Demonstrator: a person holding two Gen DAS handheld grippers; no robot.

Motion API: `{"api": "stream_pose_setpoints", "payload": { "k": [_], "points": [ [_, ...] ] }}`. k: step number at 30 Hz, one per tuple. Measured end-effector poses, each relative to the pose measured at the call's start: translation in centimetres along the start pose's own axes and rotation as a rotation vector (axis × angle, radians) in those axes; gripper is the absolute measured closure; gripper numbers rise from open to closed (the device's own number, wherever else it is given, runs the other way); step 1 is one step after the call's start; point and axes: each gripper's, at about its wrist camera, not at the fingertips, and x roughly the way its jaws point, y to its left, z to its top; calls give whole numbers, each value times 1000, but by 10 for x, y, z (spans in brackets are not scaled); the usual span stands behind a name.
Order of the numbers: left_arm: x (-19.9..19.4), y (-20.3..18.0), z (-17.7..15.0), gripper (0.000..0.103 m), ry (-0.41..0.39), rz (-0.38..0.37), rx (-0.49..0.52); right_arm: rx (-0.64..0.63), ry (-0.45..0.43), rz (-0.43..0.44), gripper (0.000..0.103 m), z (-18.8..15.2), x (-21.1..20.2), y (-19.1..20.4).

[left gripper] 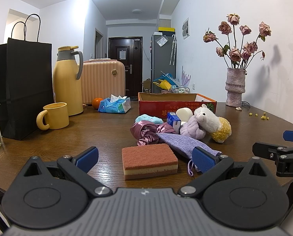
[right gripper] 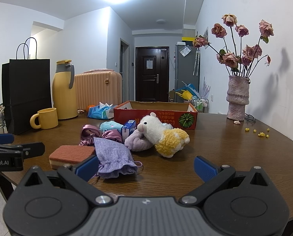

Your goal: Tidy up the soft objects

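Note:
A brown-and-cream sponge (left gripper: 149,161) (right gripper: 71,154) lies on the wooden table just ahead of my left gripper (left gripper: 145,160), which stands open with its blue pads on either side of it. Behind the sponge sit a lilac knit pouch (left gripper: 184,143) (right gripper: 115,160), pink satin cloth (left gripper: 146,134) (right gripper: 99,135), a teal fluffy toy (left gripper: 148,119) (right gripper: 110,126), a lilac plush (left gripper: 191,130) (right gripper: 137,142) and a white-and-yellow alpaca toy (left gripper: 213,124) (right gripper: 162,135). My right gripper (right gripper: 146,167) is open over bare table, near the pouch. An open red cardboard box (left gripper: 176,103) (right gripper: 156,116) stands behind the pile.
A small blue carton (left gripper: 173,121) (right gripper: 128,130) stands among the soft things. At left are a yellow mug (left gripper: 54,116), a yellow thermos (left gripper: 67,80), a black paper bag (left gripper: 22,86), a tissue pack (left gripper: 115,104) and an orange (left gripper: 96,102). A vase of dried roses (left gripper: 235,86) (right gripper: 238,98) stands at right.

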Motion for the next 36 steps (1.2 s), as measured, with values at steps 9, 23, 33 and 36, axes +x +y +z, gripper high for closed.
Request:
{"api": "stream_pose_setpoints", "payload": {
  "k": [9, 23, 33, 36],
  "points": [
    [4, 3, 0, 0, 13, 3, -10, -3, 11, 13, 0, -7, 12, 3],
    [36, 19, -6, 0, 40, 22, -35, -1, 70, 89, 0, 1, 48, 11],
    [64, 33, -11, 0, 81, 42, -54, -19, 125, 125, 0, 5, 85, 21],
    [72, 38, -12, 0, 92, 49, -60, -30, 141, 139, 0, 6, 98, 26]
  ]
}}
